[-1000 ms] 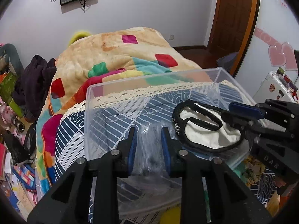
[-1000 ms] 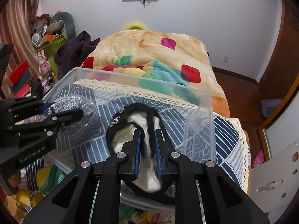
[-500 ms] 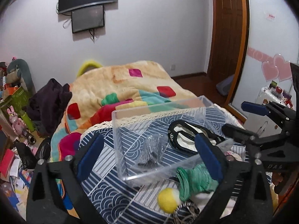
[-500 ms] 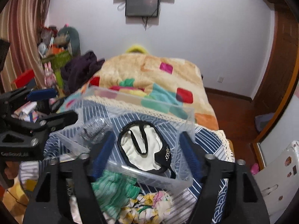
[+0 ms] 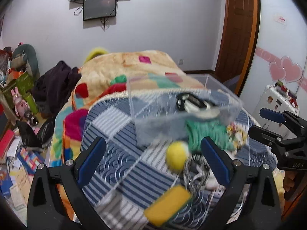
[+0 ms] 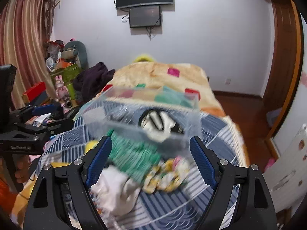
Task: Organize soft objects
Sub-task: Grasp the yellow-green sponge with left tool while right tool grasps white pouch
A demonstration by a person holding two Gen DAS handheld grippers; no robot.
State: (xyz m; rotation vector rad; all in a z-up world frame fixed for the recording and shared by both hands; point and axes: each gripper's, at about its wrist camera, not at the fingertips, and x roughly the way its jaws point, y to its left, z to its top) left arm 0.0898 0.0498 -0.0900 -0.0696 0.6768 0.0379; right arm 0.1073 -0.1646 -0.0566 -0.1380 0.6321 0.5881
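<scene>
While both frames are smeared with motion blur, the main things read clearly enough. Spread wide with nothing between its blue pads, the left gripper (image 5: 153,161) sits above a blue-and-white patterned bedspread (image 5: 122,164). Ahead of it and a little to its right stands a clear plastic box (image 5: 191,118) holding a black-and-white garment (image 5: 193,103). Nearer the fingers, just in front of the box, lies a pile of loose soft things — a green striped cloth (image 5: 203,134), a yellow ball (image 5: 177,154), a floral cloth (image 5: 237,132) and, closest to the camera, a yellow rectangular block (image 5: 167,205).

The right gripper (image 6: 151,159) is spread wide too, gripping nothing. Straight ahead of it sits the same box (image 6: 145,115) with the black-and-white garment (image 6: 159,122) inside. Between its fingers and the box lie the green striped cloth (image 6: 134,157) and the floral cloth (image 6: 165,174), with a white cloth (image 6: 119,187) nearest its left finger.

Each gripper shows at the edge of the other's view — the right one (image 5: 268,122) far to the left gripper's right, the left one (image 6: 49,117) far to the right gripper's left. Beyond the box, an orange blanket with coloured squares (image 6: 161,76) covers the bed.
</scene>
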